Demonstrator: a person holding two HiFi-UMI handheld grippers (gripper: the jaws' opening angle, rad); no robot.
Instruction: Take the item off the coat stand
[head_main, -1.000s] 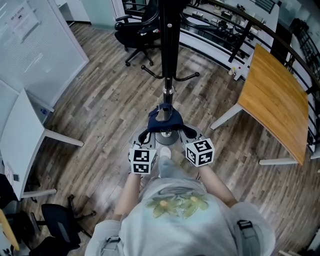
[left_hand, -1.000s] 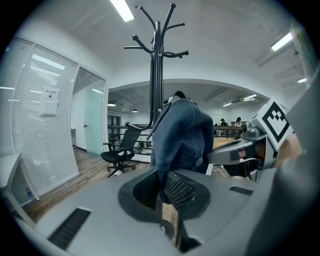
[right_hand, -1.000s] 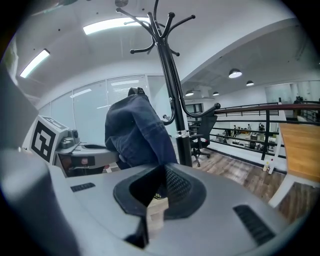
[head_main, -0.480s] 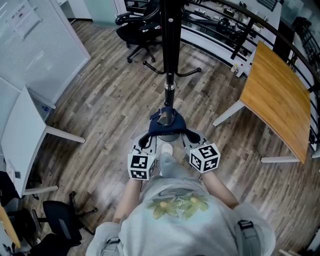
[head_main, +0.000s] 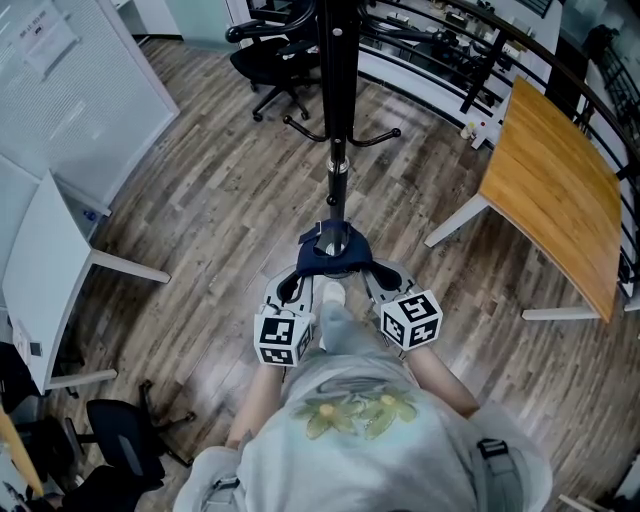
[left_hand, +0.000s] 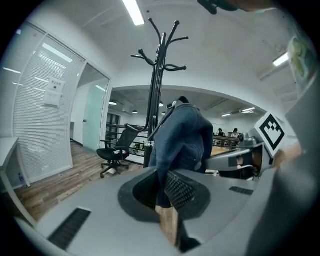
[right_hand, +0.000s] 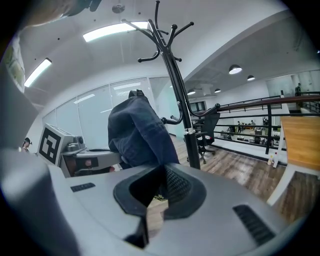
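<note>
**Desk:** So what does the shot show?

**Photographer:** Seen from above, a person (head_main: 355, 440) in a pale printed shirt stands on a wood-plank floor (head_main: 215, 215), facing a black coat stand (head_main: 335, 95). Held up in front of the lower end of the pole is a dark blue garment (head_main: 333, 262), bunched and slung between two tools.

**Desk:** Who has hold of it?

**Photographer:** Both sides do. The left hand-held gripper (left_hand: 167, 197) is clamped on a fold of the blue cloth. The right hand-held gripper (right_hand: 156, 192) is pressed together on another fold at the opposite side. In each gripper's own view the fabric runs down into jaws that meet tightly on it. The other gripper's marker cube shows just past the cloth.

**Desk:** And where is it relative to the stand?

**Photographer:** It sits well below the curved top hooks (left_hand: 162, 42). In the right gripper view it hangs just left of the pole, with its edge close to a lower hook (right_hand: 172, 120). I cannot tell whether cloth and hook touch there.

**Desk:** Anything else for the caption?

**Photographer:** A wooden-topped table (head_main: 555, 195) stands to the right, well apart from the stand. A black office chair (head_main: 275, 65) is beyond the stand and a white table (head_main: 40, 275) is at the left edge. A dark railing (head_main: 480, 40) runs along the far side of the room.
</note>
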